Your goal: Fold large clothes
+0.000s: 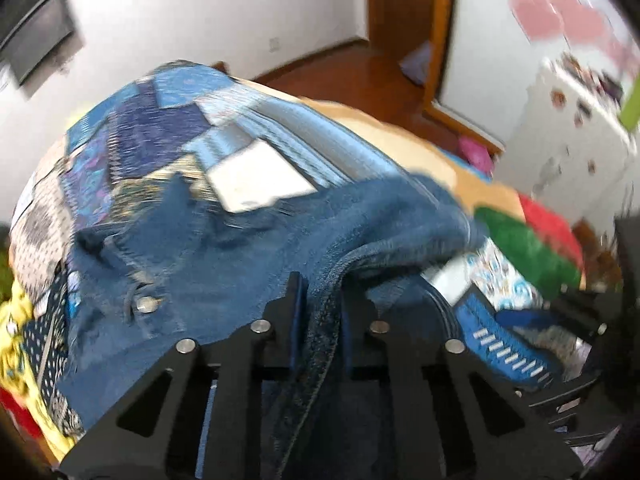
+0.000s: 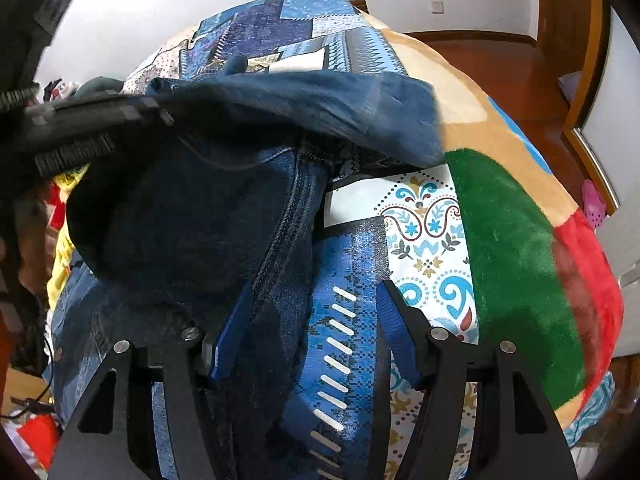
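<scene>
Dark blue jeans (image 1: 224, 248) lie rumpled on a bed, their metal button (image 1: 146, 304) facing up. My left gripper (image 1: 322, 292) is shut on a fold of the denim with a stitched seam, which runs back between its black fingers. In the right wrist view the jeans (image 2: 192, 232) hang lifted from the upper left, where the left gripper (image 2: 160, 114) holds them. My right gripper (image 2: 314, 316) stands open just above the bed. A denim seam (image 2: 280, 256) runs down beside its left blue pad (image 2: 232, 332), not pinched.
The bed has a blue patchwork cover (image 2: 344, 344) and a tan, green and red fleece blanket (image 2: 516, 248) on the right. Yellow cloth (image 1: 12, 332) lies at the left edge. Wooden floor (image 1: 352, 76), a door frame (image 1: 440, 40) and white walls lie beyond.
</scene>
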`<state>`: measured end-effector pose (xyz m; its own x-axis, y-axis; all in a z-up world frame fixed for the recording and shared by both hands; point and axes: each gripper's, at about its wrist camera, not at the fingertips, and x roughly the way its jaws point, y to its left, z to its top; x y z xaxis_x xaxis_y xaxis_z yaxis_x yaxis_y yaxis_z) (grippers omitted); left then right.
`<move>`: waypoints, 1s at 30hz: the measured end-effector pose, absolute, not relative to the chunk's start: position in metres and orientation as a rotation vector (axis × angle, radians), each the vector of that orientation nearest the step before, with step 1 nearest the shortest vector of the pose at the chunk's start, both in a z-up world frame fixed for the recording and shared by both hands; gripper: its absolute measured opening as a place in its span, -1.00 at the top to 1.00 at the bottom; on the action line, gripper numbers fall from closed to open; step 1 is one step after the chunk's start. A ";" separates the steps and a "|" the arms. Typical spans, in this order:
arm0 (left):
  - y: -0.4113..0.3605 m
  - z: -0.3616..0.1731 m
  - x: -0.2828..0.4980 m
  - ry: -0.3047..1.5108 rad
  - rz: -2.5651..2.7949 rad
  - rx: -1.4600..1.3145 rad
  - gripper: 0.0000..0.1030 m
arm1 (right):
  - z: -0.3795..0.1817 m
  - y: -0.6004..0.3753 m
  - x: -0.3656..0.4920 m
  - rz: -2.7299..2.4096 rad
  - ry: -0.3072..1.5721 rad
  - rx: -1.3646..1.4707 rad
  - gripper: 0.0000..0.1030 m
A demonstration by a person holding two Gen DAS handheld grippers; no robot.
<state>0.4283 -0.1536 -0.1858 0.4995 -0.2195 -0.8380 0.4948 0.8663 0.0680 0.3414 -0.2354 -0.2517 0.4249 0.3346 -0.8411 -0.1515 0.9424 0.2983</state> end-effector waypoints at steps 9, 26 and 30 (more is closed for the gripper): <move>-0.037 -0.151 0.409 0.887 -0.274 0.087 0.78 | -0.256 -0.228 0.342 0.292 1.094 0.150 -0.17; 0.058 -0.235 0.327 1.065 -0.099 0.010 0.23 | -0.252 -0.218 0.343 0.217 1.122 0.101 -0.18; 0.045 -0.214 0.329 1.018 -0.148 0.091 -0.06 | -0.245 -0.216 0.343 0.196 1.124 0.086 -0.19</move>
<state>0.3292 0.0447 -0.2136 0.5159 -0.0809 -0.8528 0.1653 0.9862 0.0064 0.3433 -0.2157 -0.2448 0.4174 0.1993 -0.8866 -0.1123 0.9795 0.1673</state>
